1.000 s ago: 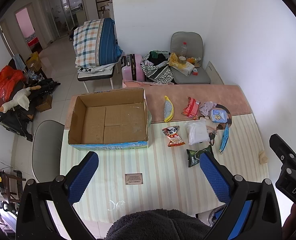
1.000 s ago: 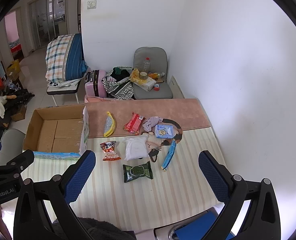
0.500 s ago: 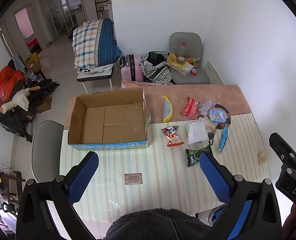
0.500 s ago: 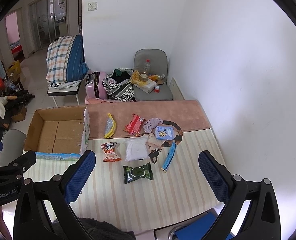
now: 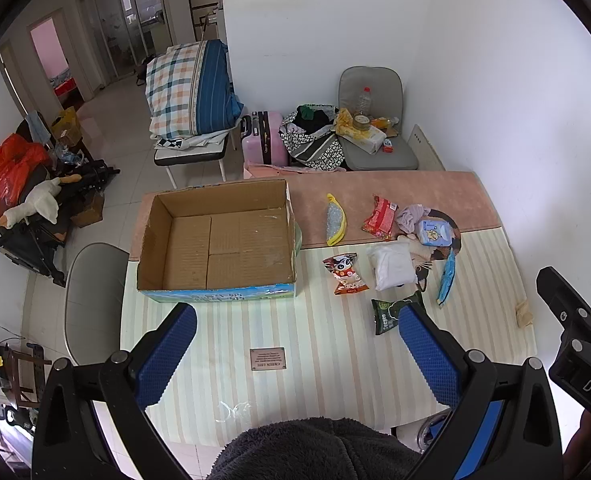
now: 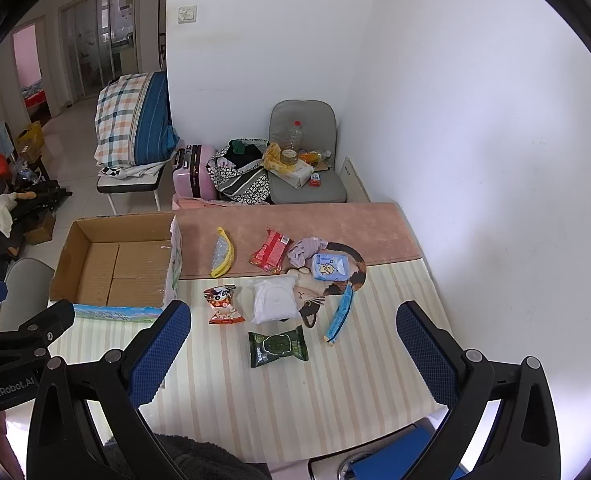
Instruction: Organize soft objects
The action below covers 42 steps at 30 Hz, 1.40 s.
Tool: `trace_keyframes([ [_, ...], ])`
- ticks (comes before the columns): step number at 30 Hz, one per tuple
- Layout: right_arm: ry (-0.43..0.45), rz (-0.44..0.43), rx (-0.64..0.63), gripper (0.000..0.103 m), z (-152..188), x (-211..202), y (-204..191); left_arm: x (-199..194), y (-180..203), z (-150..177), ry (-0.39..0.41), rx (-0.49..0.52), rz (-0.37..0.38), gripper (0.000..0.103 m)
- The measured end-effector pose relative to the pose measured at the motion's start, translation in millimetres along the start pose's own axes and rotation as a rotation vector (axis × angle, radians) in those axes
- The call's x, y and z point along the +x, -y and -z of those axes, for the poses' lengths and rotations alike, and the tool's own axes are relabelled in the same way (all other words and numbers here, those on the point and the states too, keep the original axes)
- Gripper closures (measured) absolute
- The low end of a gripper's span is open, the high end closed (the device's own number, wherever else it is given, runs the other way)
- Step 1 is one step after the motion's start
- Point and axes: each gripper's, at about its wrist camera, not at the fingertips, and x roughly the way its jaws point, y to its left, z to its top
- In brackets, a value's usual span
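Note:
An empty cardboard box (image 5: pixel 219 240) sits at the table's left; it also shows in the right wrist view (image 6: pixel 115 264). Right of it lie soft packets: a yellow pouch (image 6: pixel 222 252), a red packet (image 6: pixel 271 250), a purple cloth (image 6: pixel 305 250), a blue tissue pack (image 6: pixel 327 267), a white pack (image 6: pixel 273 300), an orange snack bag (image 6: pixel 221 304), a green pack (image 6: pixel 278 346) and a blue tube (image 6: pixel 341 314). My left gripper (image 5: pixel 295 344) is open and empty, high over the table's near side. My right gripper (image 6: pixel 293 344) is open and empty above the green pack.
The table has a striped cloth (image 5: pixel 315 360) and a pink runner (image 5: pixel 415 192). A small label (image 5: pixel 267 359) lies near the front. Beyond stand a grey chair with clutter (image 5: pixel 371 136), a pink suitcase (image 5: pixel 263 140) and folded bedding (image 5: pixel 191 92). A white wall borders the right.
Both grippers have drifted very slightly; the view shifts a little. Nothing on the table has moved.

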Motion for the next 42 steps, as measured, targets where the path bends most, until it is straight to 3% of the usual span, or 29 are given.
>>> trace_keyframes([
  [15,-0.003,-0.028,0.025,0.0,6.8,-1.7,0.3,1.1,-0.5,4.0,0.011,0.019,-0.008,0.0],
  [20,-0.062,-0.08,0.101,0.0,8.2,28.7,18.4,28.5,8.4,-9.1,0.009,0.047,-0.013,0.0],
  [24,-0.155,-0.063,0.165,0.0,7.5,86.5,45.2,82.2,20.3,-23.4,-0.084,0.037,0.049,0.0],
  [29,-0.308,-0.106,0.205,0.0,10.9,196.0,68.9,194.1,43.7,-43.5,-0.281,0.016,0.066,0.006],
  [33,-0.432,-0.193,0.129,0.0,18.4,303.7,49.9,298.2,56.8,-46.9,-0.493,-0.055,0.09,0.022],
  [35,-0.484,-0.202,0.088,0.0,24.9,355.1,35.4,340.7,62.7,-46.6,-0.568,-0.066,0.075,0.024],
  [38,-0.545,-0.211,0.045,0.0,32.4,426.7,14.9,386.7,68.2,-47.6,-0.643,-0.088,0.056,0.024],
  [42,-0.648,-0.202,-0.009,0.0,46.3,498.8,-12.7,418.9,71.2,-48.8,-0.693,-0.09,0.028,0.024],
])
